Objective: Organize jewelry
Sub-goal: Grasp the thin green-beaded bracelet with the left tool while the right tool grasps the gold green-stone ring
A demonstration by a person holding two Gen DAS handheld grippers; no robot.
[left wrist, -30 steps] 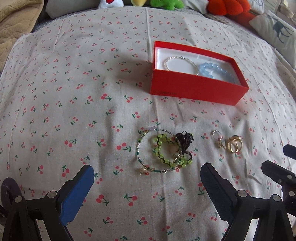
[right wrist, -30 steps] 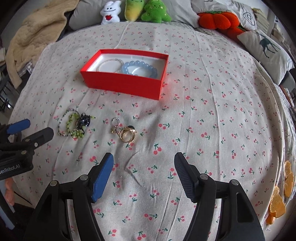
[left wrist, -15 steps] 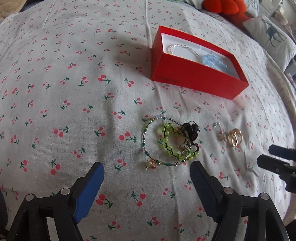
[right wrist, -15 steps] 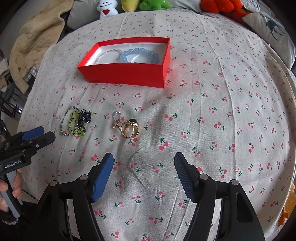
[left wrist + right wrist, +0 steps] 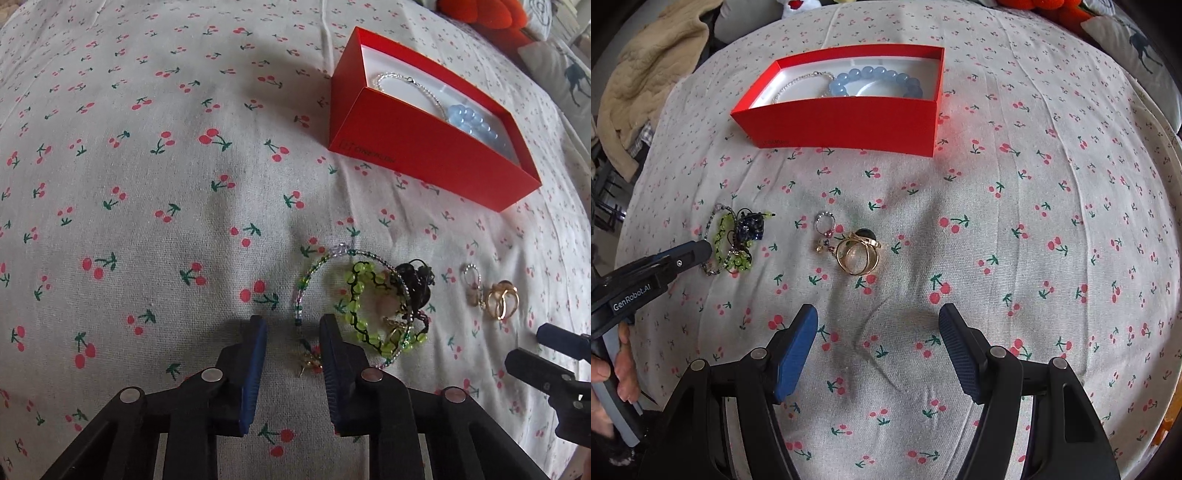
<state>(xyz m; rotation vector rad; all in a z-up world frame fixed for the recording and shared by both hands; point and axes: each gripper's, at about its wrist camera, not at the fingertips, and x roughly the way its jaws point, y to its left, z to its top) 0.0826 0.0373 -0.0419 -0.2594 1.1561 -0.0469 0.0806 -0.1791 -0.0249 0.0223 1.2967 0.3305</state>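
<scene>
The left gripper (image 5: 293, 332) is standing partly closed, with a narrow gap between its blue pads. Inside this gap are lying the near end of the thin beaded bracelet (image 5: 321, 260) and a small gold charm (image 5: 308, 363); whether the pads are already touching them, the pictures are not showing. The right gripper (image 5: 877, 325) is hanging wide open over the cherry-print sheet (image 5: 1034, 206) and is holding nothing.

The left wrist view is showing the gap and the charm; in the right wrist view the left gripper (image 5: 701, 251) is seen only from the side, and its tip is covering this place. The right wrist view is showing fully the inside of the red box (image 5: 846, 122), where a blue bead bracelet (image 5: 875, 79) and a thin silver chain (image 5: 801, 81) are lying.

The green bead bracelet (image 5: 364, 306) and a dark tangled piece (image 5: 419, 284) are lying at about 1 o'clock from the left gripper, just beside its right pad. The gold rings (image 5: 858, 253) are lying at 11 o'clock from the right gripper, near it.
</scene>
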